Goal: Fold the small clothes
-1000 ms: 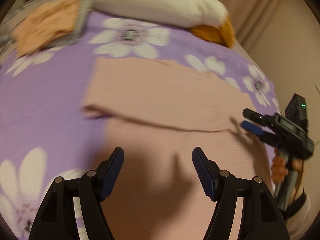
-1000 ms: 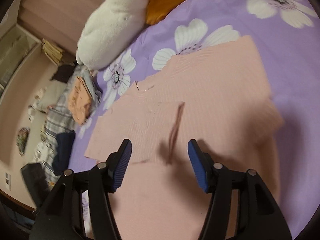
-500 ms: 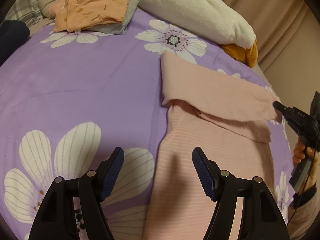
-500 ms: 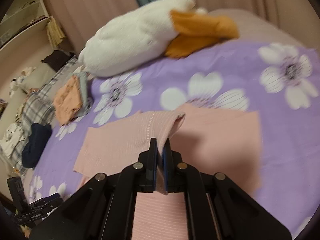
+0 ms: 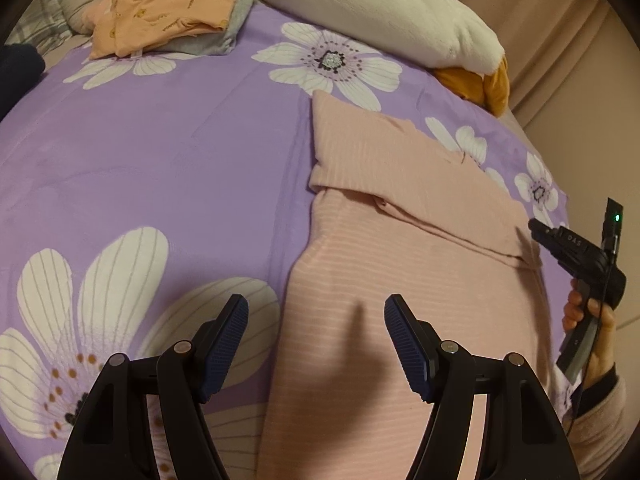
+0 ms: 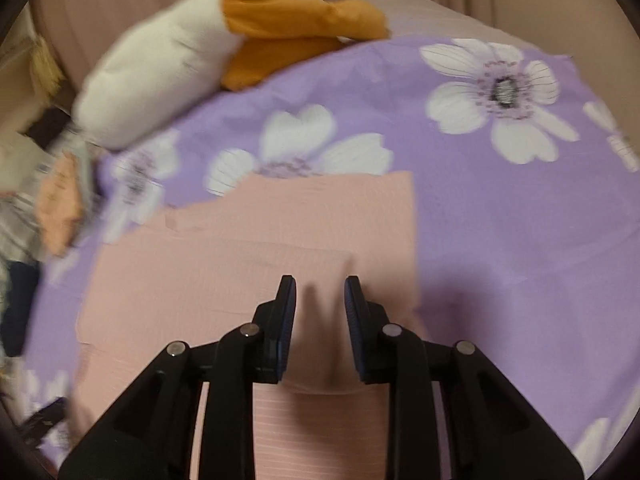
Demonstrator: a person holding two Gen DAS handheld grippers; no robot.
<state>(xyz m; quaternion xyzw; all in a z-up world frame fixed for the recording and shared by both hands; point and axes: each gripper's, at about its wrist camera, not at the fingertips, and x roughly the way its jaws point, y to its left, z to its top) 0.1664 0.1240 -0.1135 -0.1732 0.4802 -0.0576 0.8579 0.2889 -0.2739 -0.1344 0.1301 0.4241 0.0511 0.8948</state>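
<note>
A pink ribbed garment (image 5: 400, 248) lies on the purple flowered bedspread (image 5: 160, 168), its upper part folded across itself. My left gripper (image 5: 316, 344) is open and empty, hovering over the garment's near left edge. My right gripper (image 6: 320, 312) is open with a narrow gap, empty, just above the folded pink garment (image 6: 256, 264). It also shows at the right of the left wrist view (image 5: 576, 248), held in a hand beside the garment's right edge.
A white and orange plush toy (image 5: 384, 12) lies at the back of the bed. A folded orange garment (image 5: 168, 4) rests on grey cloth at the back left. A dark item (image 5: 16, 68) sits at the far left. Curtains hang behind.
My right gripper closed on a sleeve of the pink garment, carried it across, then let go and opened. The left gripper stayed open and shifted left.
</note>
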